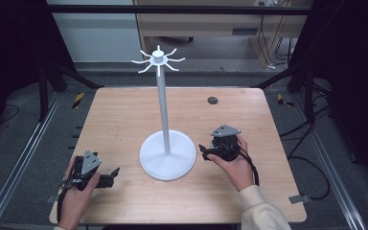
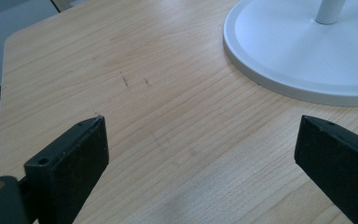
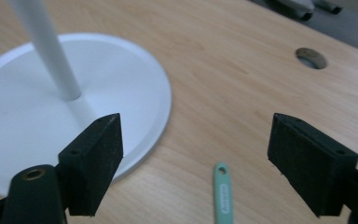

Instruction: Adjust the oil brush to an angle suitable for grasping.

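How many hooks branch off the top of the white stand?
8, as far as I can count: hooks ring the stand top; blur may hide more.

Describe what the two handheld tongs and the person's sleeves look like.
Both tongs are black. The left tongs and the right tongs each carry a grey three-cornered plate on top and trail a black cable. Up close, each ends in two flat, blocky black jaws with small screw holes; a brass-coloured fitting sits by the base. The right arm wears a cream sleeve.
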`<state>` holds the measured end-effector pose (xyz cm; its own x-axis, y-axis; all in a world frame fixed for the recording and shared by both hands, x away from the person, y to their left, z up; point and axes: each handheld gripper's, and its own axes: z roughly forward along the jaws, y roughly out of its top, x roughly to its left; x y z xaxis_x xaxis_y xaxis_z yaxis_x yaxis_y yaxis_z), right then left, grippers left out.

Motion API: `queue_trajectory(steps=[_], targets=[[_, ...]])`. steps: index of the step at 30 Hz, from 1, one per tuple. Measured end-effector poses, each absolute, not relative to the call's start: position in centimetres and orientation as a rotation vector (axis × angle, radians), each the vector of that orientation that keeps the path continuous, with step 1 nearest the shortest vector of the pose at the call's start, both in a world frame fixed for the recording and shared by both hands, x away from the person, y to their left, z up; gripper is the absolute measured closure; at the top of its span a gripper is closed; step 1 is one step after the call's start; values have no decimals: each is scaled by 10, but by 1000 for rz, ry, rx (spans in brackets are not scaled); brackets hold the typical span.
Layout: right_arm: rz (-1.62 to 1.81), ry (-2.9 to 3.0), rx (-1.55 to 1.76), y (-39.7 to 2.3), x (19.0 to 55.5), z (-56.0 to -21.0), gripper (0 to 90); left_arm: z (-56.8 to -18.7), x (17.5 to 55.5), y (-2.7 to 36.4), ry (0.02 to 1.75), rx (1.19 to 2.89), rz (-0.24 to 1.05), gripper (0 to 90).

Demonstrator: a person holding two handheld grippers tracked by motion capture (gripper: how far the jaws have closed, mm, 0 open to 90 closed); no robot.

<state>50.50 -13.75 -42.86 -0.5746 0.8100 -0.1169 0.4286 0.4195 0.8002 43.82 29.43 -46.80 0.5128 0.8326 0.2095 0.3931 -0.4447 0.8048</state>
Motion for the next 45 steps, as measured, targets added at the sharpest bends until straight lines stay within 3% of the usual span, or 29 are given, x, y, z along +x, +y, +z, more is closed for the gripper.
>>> queue_trajectory(steps=[7, 23, 37, 45], targets=[[982, 2347, 927, -123, 502, -438, 339, -468, 438, 296, 1009, 2045, 793, 25], [896, 2409, 868, -108, 500, -448, 457, -468, 438, 295, 995, 2053, 787, 25], [802, 2356, 1125, -138, 524, -456, 883, -469, 439, 294, 994, 2060, 778, 25], [733, 2397, 1188, -142, 534, -468, 900, -469, 439, 293, 990, 2066, 775, 25]])
